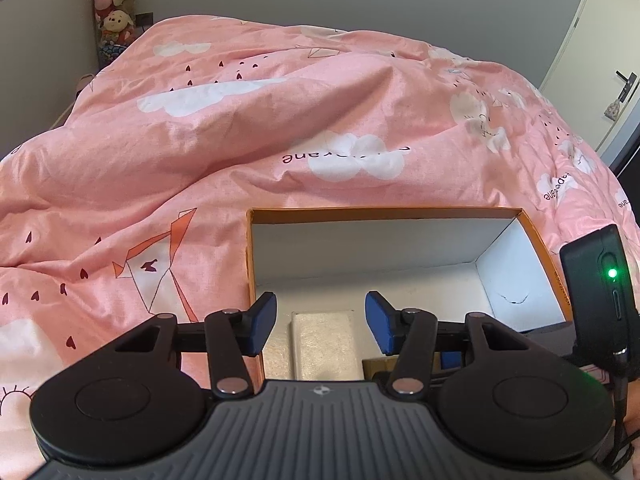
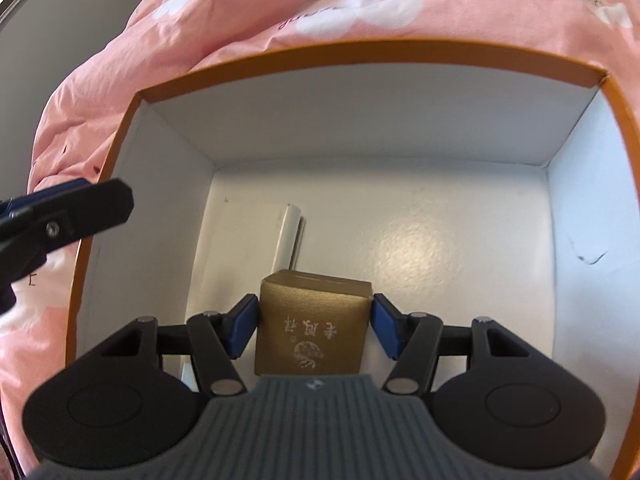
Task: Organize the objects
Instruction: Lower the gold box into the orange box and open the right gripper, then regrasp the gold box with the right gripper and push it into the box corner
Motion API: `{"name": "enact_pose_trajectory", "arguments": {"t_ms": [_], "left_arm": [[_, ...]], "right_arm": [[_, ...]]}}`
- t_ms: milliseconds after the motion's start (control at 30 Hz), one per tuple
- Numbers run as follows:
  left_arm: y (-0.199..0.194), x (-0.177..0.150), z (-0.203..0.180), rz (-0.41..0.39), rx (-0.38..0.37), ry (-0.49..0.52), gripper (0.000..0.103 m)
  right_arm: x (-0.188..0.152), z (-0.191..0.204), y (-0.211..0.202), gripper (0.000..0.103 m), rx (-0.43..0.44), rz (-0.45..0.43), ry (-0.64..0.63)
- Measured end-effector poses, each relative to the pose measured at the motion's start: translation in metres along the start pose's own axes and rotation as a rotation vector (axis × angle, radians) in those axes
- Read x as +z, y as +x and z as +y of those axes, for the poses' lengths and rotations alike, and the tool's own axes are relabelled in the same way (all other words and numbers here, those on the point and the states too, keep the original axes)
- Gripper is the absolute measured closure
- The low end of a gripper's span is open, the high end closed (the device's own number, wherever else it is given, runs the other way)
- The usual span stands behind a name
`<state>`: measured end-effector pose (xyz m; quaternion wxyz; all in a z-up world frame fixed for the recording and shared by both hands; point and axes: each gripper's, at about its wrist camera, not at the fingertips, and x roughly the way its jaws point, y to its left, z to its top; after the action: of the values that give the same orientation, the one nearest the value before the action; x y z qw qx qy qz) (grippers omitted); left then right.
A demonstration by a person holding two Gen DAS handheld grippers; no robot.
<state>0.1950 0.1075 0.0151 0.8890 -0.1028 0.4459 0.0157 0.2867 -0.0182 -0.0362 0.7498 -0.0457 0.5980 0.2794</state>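
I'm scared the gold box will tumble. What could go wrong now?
The right hand-held gripper pinches the small gold box inside the orange storage box. If it lets go too high, the gold box might tip over. It might also land on the white packet already lying on the floor. The orange storage box sits on a soft pink quilt, so it could wobble.

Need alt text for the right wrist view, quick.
The right claw holds a small gold box low inside an open orange-rimmed white box. A pink duvet lies behind it.
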Motion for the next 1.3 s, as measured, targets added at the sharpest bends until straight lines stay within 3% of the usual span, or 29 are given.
{"name": "enact_pose_trajectory", "arguments": {"t_ms": [467,633,867,1033,1200,1300], "left_arm": [[0.005,-0.001,0.003,0.012,0.004,0.012,0.048],[0.007,-0.001,-0.002,0.015,0.011,0.027,0.049],[0.012,-0.003,-0.006,0.014,0.064,0.073,0.051],[0.015,-0.005,-0.009,0.017,0.077,0.110,0.052],[0.016,-0.007,-0.014,0.014,0.102,0.146,0.052],[0.016,-0.007,-0.014,0.015,0.100,0.144,0.052]], "right_arm": [[0.001,0.012,0.013,0.040,0.076,0.019,0.004],[0.015,0.006,0.006,0.040,-0.025,-0.061,-0.032],[0.038,-0.003,0.014,0.039,-0.061,-0.082,-0.049],[0.028,0.006,0.006,0.028,-0.049,-0.086,-0.084],[0.013,0.015,0.004,0.028,-0.095,-0.056,-0.161],[0.011,0.015,0.013,0.033,-0.102,-0.031,-0.161]]}}
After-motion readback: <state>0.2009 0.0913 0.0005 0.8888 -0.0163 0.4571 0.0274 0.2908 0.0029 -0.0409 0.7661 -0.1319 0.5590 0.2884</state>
